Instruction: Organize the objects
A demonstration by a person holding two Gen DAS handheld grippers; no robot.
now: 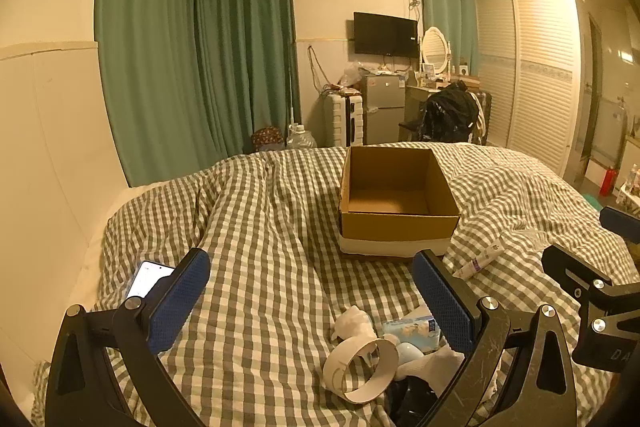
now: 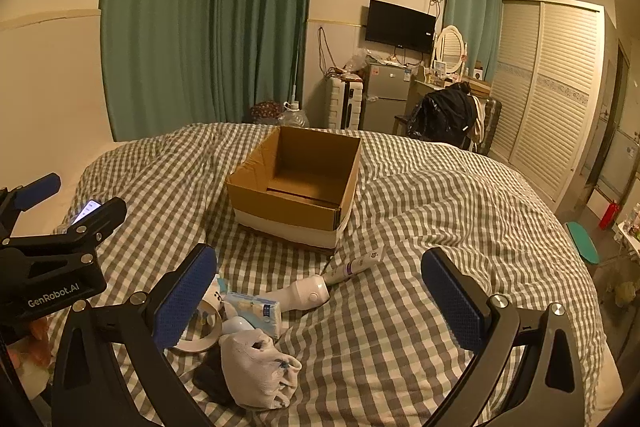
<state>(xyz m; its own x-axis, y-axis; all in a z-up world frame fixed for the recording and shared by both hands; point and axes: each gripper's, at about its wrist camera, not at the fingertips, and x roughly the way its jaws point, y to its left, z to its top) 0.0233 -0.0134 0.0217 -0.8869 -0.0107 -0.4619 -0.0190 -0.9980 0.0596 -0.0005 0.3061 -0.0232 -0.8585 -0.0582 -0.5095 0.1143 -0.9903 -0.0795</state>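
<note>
Left wrist view
- Left gripper [image 1: 312, 301]: blue-padded black two-finger tool, jaws spread wide, nothing between them, held above the quilt.
- Landmark: open brown cardboard box with a white band round its base [image 1: 396, 223], upright on the grey-and-white checked quilt [image 1: 256, 227], nothing visible inside.
- White tube with purple label [image 1: 480, 261]: lying flat just right of the box's near corner.
- White tape ring [image 1: 360, 367]: on the quilt near the camera, well in front of the box, lying between the left jaws.
- Small white figurine [image 1: 354, 323]: touching the ring's far side.
- Light-blue tissue pack [image 1: 412, 333]: just right of the ring, partly behind the right-side finger.
- White sock [image 1: 432, 361]: bunched below the pack; a dark item under it, too hidden to tell what.
- Lit phone [image 1: 150, 277]: far left of the box, partly behind the left-side finger.
- Right gripper [image 1: 592, 239]: seen at right edge, level with the box front, jaws apart.

Right wrist view
- Right gripper [image 2: 320, 289]: jaws wide apart, holding nothing, above the quilt [image 2: 440, 207].
- Cardboard box [image 2: 288, 203]: ahead and left of centre.
- Tube [image 2: 356, 267]: just in front of the box's near right corner.
- White rounded plastic device [image 2: 306, 293]: touching the tube's near end.
- Tissue pack [image 2: 256, 311]: in front of the box, left of the device.
- Sock [image 2: 256, 367]: nearest the camera, crumpled over a dark item.
- Tape ring [image 2: 204, 327]: left of the pack, mostly behind the finger.
- Left gripper [image 2: 74, 195]: left edge, jaws apart; phone [image 2: 86, 211] showing between them.
</note>
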